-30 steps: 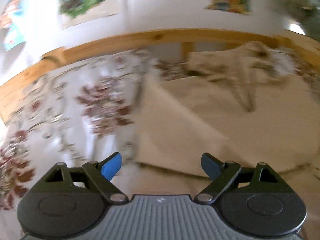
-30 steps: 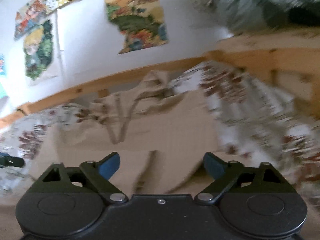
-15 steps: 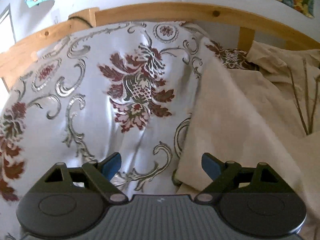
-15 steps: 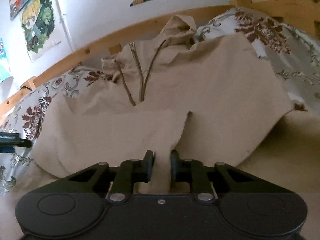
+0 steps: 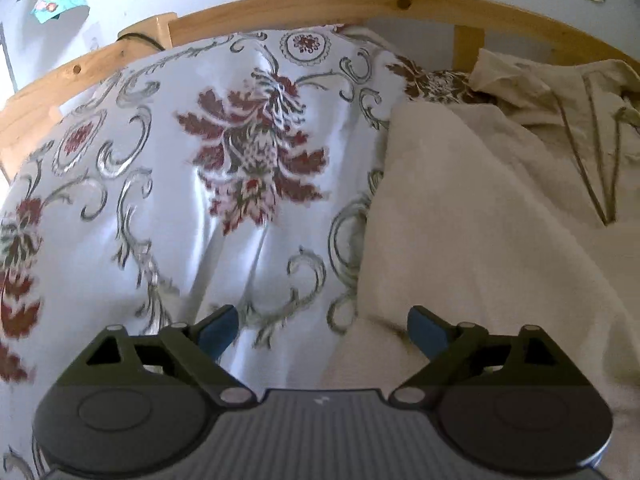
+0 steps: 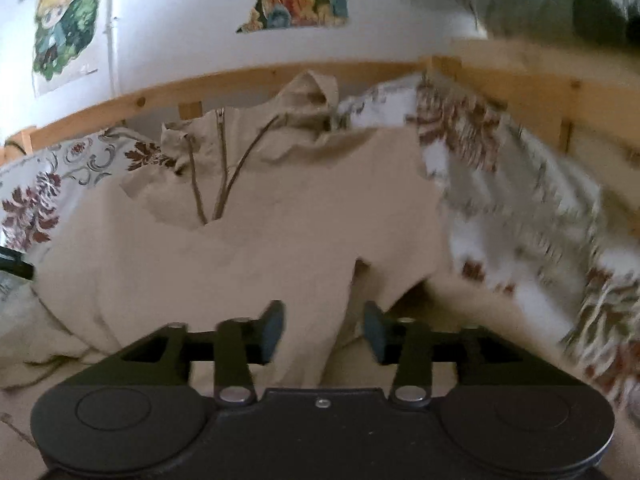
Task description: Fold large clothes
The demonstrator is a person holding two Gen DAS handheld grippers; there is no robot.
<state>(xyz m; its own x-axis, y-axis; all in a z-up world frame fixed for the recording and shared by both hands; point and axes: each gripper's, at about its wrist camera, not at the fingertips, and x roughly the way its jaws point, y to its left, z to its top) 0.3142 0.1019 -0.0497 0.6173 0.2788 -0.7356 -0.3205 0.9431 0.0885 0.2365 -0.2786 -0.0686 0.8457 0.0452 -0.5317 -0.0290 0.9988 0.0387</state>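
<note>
From the left wrist view, the left hand-held gripper (image 5: 322, 330) hangs released, its blue pads wide apart and nothing pinched between them. It points down at the bed, where the flowered cover (image 5: 208, 184) fills everything left of the hoodie (image 5: 480, 240). The hoodie's near side edge runs from just inside the right pad up and away toward the wooden rail (image 5: 320, 2), so the cloth lies to the gripper's right and ahead. The right pad sits over the cream fabric; the left pad is over the cover. The drawstrings (image 5: 592, 168) and crumpled hood lie at the hoodie's far end, near the rail.

From the right wrist view, the right hand-held gripper (image 6: 323, 330) is half open, its jaws having just been opening. A folded strip of the hoodie (image 6: 280, 232), likely a sleeve, lies between the pads, but neither pad presses on it, so I judge the cloth let go. The hoodie spreads straight ahead of this gripper, its long axis running away from it, from hem to hood (image 6: 316, 92) against the rail (image 6: 140, 98). The cover (image 6: 520, 208) lies on the hoodie's right, blurred.

The right gripper is centred on the hoodie's near end; the left one stands at the hoodie's left edge. Taking that edge looks like the left gripper's next job, with a small shift right onto the cloth.
</note>
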